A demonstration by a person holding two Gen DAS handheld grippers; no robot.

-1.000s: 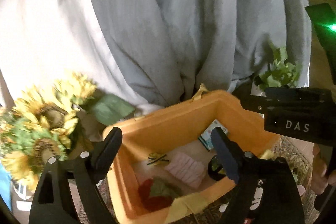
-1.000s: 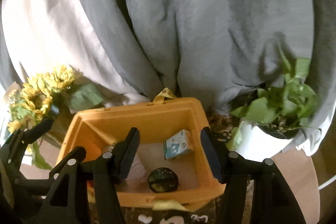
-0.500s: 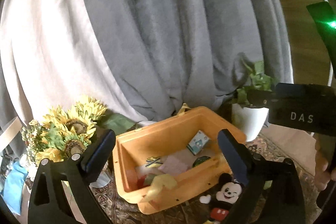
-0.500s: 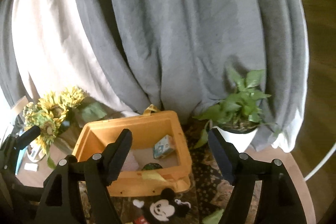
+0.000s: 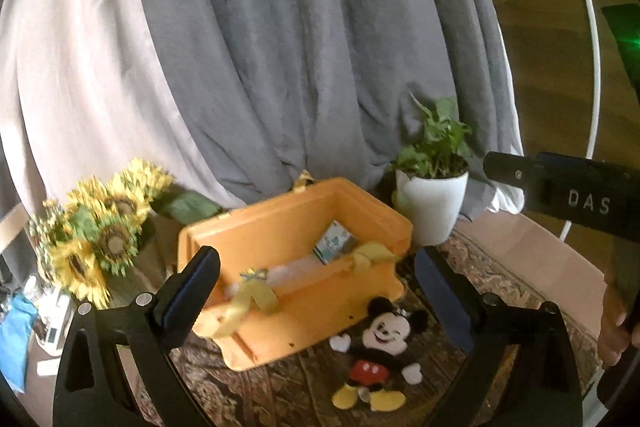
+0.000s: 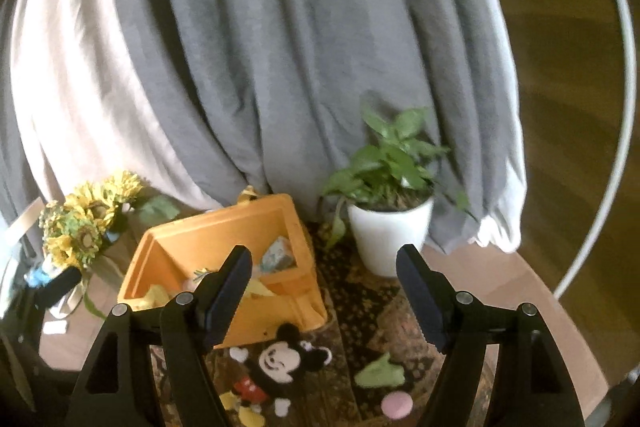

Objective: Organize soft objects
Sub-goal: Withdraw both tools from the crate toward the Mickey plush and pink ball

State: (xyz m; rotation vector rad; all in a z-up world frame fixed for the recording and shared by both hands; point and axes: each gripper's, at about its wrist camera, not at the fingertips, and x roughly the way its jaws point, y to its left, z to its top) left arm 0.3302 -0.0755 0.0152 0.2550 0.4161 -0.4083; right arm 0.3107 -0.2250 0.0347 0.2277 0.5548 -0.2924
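An orange box (image 5: pixel 320 311) (image 6: pixel 192 239) stands on a patterned rug and holds several small soft items and a small printed pack (image 5: pixel 334 247). A Mickey Mouse plush (image 5: pixel 380 343) (image 6: pixel 276 363) lies on the rug in front of the box. A green soft piece (image 6: pixel 378 375) and a pink round piece (image 6: pixel 396 405) lie to its right. My left gripper (image 5: pixel 316 291) is open and empty, held back above the box front. My right gripper (image 6: pixel 324 295) is open and empty, above the rug.
A potted plant in a white pot (image 5: pixel 430 207) (image 6: pixel 388 235) stands right of the box. Sunflowers (image 5: pixel 96 239) (image 6: pixel 84 219) stand to the left. Grey and white drapery (image 5: pixel 280 47) hangs behind. A white hoop (image 6: pixel 624 107) stands at right.
Both grippers have pulled back and up from over the box. The plush, the rug and the green and pink pieces have come into view. Both stay open.
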